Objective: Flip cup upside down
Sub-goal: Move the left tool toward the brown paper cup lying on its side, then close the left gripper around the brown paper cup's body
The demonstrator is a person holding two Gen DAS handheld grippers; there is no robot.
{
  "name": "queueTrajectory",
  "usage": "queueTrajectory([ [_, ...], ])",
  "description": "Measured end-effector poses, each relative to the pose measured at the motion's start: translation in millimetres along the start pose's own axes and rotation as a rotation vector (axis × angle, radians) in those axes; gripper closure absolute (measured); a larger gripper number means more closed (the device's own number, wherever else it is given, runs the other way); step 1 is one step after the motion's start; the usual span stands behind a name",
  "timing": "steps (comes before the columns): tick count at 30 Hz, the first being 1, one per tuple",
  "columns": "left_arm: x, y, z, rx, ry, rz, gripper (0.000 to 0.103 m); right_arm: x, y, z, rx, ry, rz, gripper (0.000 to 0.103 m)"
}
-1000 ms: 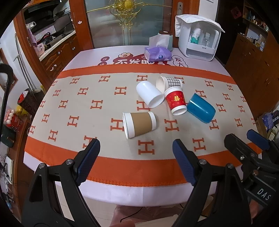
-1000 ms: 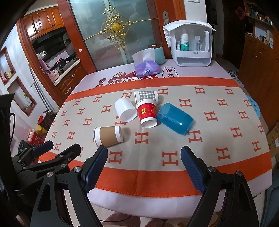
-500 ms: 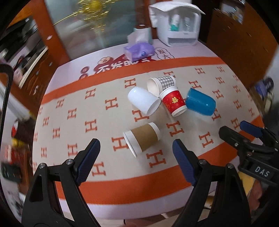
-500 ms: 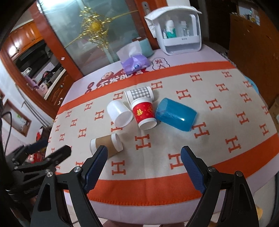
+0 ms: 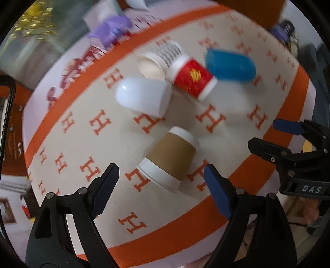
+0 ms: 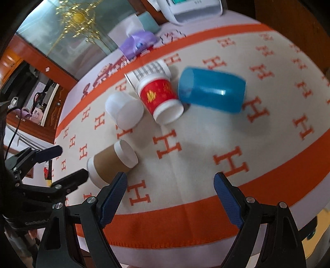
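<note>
1. The beige tablecloth with orange H letters and orange border (image 5: 86,132) covers the table; bare cloth lies around the cups toward the near edge.
2. The right wrist view alone shows the white storage box (image 6: 191,8) at 12 o'clock.
3. The brown-sleeved paper cup (image 5: 171,158) lies on its side, long axis running 7 to 1 o'clock, mouth toward 7.
4. The left gripper (image 5: 160,183) hangs spread wide just before that cup.
5. The right gripper (image 6: 169,189) is likewise spread, empty.

Glossy plastic blue cup (image 6: 212,90), matt cloth tablecloth (image 6: 196,134)
</note>
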State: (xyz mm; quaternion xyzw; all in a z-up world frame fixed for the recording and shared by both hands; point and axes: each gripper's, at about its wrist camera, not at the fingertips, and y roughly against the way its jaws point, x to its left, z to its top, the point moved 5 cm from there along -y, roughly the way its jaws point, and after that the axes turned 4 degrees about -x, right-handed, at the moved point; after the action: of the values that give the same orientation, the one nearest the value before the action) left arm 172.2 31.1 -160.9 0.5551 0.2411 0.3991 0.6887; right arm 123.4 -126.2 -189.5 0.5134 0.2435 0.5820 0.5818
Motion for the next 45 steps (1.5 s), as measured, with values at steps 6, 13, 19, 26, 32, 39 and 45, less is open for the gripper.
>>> queueTrajectory([
  [6, -11.8, -46.8, -1.5, 0.095, -0.132, -0.039, 0.020, -1.0, -27.2, -18.8, 0.040, -0.043, -0.007, 0.016],
  [13, -20.9, -79.5, -3.4, 0.168, -0.224, -0.037, 0.024, -10.1, -35.6, -26.7, 0.045, -0.102, -0.017, 0.016],
  [19, -22.0, -90.4, -3.6, 0.195, -0.214, -0.048, 0.033, -20.9, -38.2, -31.5, 0.043, -0.146, -0.025, 0.016],
  [26, -18.4, -78.6, -1.7, 0.229, -0.117, -0.061, 0.035, -28.1, -31.3, -33.3, 0.036, -0.169, -0.017, 0.016],
  [32, -24.4, -51.1, 4.5, 0.248, 0.042, -0.089, 0.035, -38.0, -5.3, -26.8, 0.013, -0.154, -0.002, 0.016],
  [39, -54.1, -26.0, -8.5, 0.260, 0.357, -0.164, 0.035, -61.9, 31.2, -17.9, 0.000, -0.109, 0.025, 0.016],
  [45, -63.5, -35.7, -34.2, 0.269, 0.651, -0.211, 0.035, -89.4, 45.8, -18.3, 0.031, -0.033, 0.034, 0.016],
])
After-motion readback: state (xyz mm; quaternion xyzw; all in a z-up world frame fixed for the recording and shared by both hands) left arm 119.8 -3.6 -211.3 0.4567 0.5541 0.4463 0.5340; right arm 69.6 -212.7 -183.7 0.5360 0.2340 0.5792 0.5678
